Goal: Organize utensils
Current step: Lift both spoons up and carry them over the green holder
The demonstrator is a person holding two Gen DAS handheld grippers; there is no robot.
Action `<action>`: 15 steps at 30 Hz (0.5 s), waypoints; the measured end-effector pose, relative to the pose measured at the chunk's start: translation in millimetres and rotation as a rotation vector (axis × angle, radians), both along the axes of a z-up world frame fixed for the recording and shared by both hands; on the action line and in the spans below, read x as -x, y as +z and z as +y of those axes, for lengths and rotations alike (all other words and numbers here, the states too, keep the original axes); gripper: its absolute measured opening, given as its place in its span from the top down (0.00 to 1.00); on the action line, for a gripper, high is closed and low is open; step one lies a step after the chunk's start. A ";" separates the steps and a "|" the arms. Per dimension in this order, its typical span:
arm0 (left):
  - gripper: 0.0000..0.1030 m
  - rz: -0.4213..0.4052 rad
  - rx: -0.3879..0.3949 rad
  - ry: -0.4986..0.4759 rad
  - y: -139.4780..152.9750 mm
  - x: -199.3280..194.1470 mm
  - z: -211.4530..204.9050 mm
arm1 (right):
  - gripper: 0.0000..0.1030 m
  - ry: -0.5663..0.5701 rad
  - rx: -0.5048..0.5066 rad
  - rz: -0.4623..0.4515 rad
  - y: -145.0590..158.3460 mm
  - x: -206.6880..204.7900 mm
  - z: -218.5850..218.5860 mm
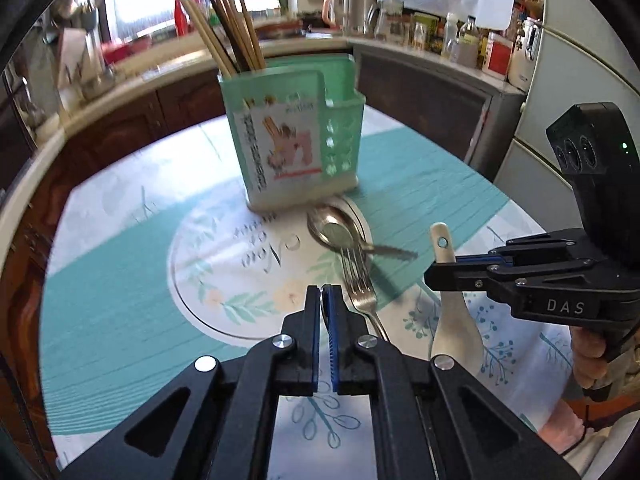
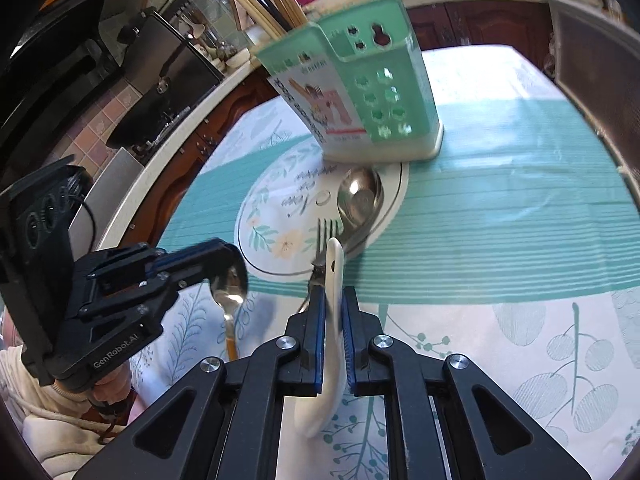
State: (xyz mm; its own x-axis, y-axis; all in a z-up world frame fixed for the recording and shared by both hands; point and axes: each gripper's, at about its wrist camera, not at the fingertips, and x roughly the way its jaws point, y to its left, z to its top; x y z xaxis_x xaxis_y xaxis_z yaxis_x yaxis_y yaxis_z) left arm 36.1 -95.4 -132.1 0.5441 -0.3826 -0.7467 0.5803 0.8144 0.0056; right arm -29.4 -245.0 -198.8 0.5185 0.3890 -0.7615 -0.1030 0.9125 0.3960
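A mint green utensil holder [image 1: 298, 132] with several chopsticks [image 1: 232, 28] stands on the table; it also shows in the right wrist view [image 2: 360, 96]. In front of it lie a large metal spoon [image 1: 334, 230], a fork [image 1: 360, 280] and a knife-like handle [image 1: 390, 252]. My left gripper [image 1: 322, 292] is shut on a small metal spoon [image 2: 230, 284], which hangs from it in the right wrist view. My right gripper [image 2: 332, 300] is shut on a white ceramic spoon [image 2: 332, 340], handle up; it shows in the left wrist view [image 1: 452, 320] too.
The table carries a teal and white patterned cloth [image 2: 500, 220]. A kitchen counter [image 1: 420, 46] with bottles and jars runs behind the table. A stove [image 2: 160, 92] stands at left in the right wrist view. A refrigerator [image 1: 580, 60] stands at right.
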 end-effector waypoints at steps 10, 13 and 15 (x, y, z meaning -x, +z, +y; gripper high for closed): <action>1.00 -0.272 -0.011 0.026 31.2 21.7 5.1 | 0.94 -0.007 0.055 -0.148 40.4 11.6 3.1; 1.00 -0.306 -0.011 0.029 38.8 23.9 5.9 | 0.94 -0.007 0.069 -0.180 55.8 8.9 4.5; 1.00 -0.319 -0.008 0.035 43.0 23.1 5.8 | 0.94 -0.010 0.082 -0.208 67.2 5.1 5.1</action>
State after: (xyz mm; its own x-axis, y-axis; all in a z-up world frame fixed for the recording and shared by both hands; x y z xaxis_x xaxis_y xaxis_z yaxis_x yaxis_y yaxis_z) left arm 13.0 -89.6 -89.1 0.7641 -0.3544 -0.5391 0.5200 0.8329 0.1895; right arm -34.5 -239.9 -131.6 0.6708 0.3240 -0.6671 -0.1656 0.9422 0.2912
